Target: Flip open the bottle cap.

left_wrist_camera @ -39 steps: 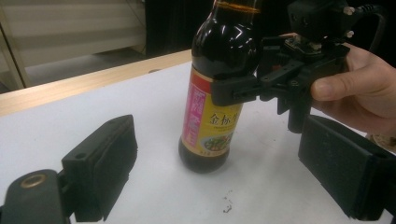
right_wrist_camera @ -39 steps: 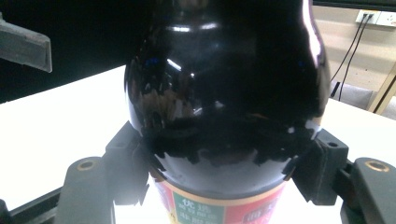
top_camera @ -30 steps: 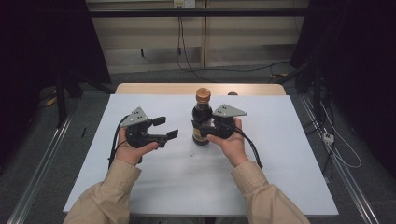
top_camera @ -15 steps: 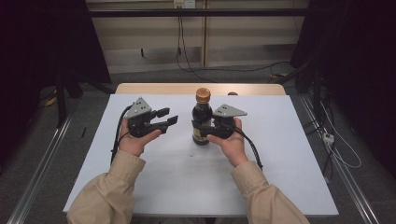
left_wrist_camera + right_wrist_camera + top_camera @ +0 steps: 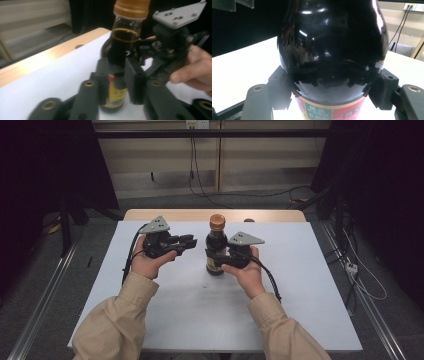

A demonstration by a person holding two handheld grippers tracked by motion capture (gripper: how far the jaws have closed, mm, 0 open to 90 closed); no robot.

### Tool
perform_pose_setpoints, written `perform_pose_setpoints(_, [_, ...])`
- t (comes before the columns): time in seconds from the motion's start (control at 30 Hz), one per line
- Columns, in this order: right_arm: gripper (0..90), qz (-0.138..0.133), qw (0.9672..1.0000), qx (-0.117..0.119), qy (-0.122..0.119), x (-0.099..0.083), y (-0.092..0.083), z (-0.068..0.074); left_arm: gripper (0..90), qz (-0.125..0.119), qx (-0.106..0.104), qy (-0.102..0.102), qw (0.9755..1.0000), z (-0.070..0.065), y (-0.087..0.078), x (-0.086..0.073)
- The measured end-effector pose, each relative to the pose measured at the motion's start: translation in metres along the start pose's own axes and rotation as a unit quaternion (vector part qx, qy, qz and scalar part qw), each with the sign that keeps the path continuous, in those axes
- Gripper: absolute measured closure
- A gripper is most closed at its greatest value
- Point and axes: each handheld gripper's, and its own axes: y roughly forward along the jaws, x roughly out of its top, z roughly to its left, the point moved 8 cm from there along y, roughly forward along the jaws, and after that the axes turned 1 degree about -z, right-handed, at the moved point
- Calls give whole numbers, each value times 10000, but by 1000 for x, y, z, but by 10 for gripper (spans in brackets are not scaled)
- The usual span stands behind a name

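Note:
A dark sauce bottle [image 5: 216, 251] with an orange-brown cap [image 5: 217, 221] stands upright on the white table top [image 5: 305, 270]. My right gripper [image 5: 216, 262] is shut on its lower body, just above the red and green label [image 5: 329, 110]; in the right gripper view the bottle [image 5: 332, 50] bulges between the two pads. My left gripper [image 5: 191, 241] hovers to the bottle's left, clear of it and pointing at it. Its jaws have just been closing and stand a narrow gap apart with nothing between them. Beyond that gap the left gripper view [image 5: 117, 65] shows the bottle [image 5: 122, 47].
A wooden strip [image 5: 170, 214] with a small hole [image 5: 248, 220] borders the table's far edge. A tiny speck [image 5: 205, 285] lies on the white top in front of the bottle. Cables [image 5: 360, 275] run over the floor at the right, and metal rails flank the table.
My left gripper has risen and moved right toward the bottle while its jaws narrowed from wide apart to a small gap. The right gripper and the bottle have stayed put.

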Motion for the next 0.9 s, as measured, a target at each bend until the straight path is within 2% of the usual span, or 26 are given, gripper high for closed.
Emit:
perform_pose_setpoints(0.07, [300,0,10000,3,-8,0,0,0,845,51,20,30,10000,1,2,2])
perform_pose_setpoints(0.27, [300,5,10000,-1,0,0,0,0,899,174,-87,61,9998,-3,5,14])
perform_pose_setpoints(0.33, [300,2,10000,2,6,0,0,0,900,137,-171,52,9997,-5,6,20])
perform_pose_setpoints(0.5, [300,-25,10000,-3,4,0,0,0,900,0,-310,-127,9994,-8,8,33])
perform_pose_setpoints(0.7, [300,-25,10000,-4,10,-1,0,0,900,140,-306,44,9994,-9,13,38])
perform_pose_setpoints(0.9, [300,-55,10000,-3,20,-1,0,0,900,214,-332,103,9992,-15,18,44])
